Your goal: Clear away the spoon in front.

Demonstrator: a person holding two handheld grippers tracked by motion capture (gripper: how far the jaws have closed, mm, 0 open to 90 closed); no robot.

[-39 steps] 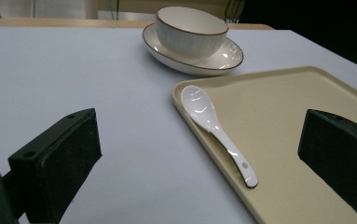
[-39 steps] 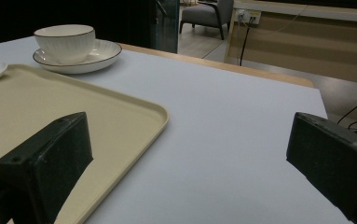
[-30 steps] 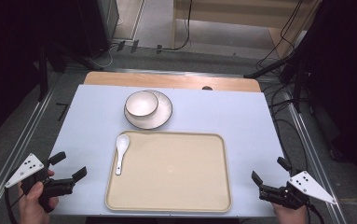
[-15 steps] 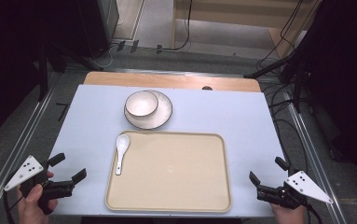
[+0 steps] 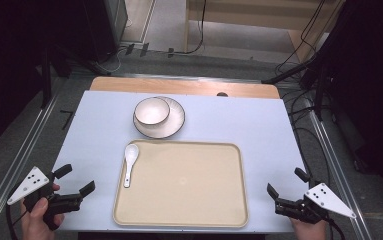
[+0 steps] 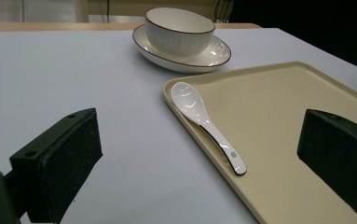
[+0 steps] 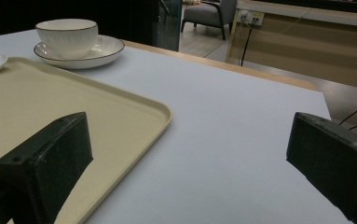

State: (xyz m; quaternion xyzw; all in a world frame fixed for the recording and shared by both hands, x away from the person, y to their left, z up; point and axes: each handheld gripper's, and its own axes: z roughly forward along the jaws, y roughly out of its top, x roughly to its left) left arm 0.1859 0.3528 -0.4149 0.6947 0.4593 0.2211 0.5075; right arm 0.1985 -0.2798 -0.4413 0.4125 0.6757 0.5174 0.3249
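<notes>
Left gripper point(image 5: 75, 180) at seven o'clock, jaws wide, empty. White spoon point(image 5: 129, 161) propped on beige tray's point(image 5: 189, 220) left rim at centre; bowl point(image 5: 151, 110) in saucer point(image 5: 174, 125) toward twelve. Right gripper point(image 5: 287, 182) at five o'clock, jaws wide, empty.

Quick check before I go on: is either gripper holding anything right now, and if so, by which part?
Nothing is held. The left gripper and right gripper both stand open with empty jaws; the spoon lies untouched on the tray's edge.
</notes>
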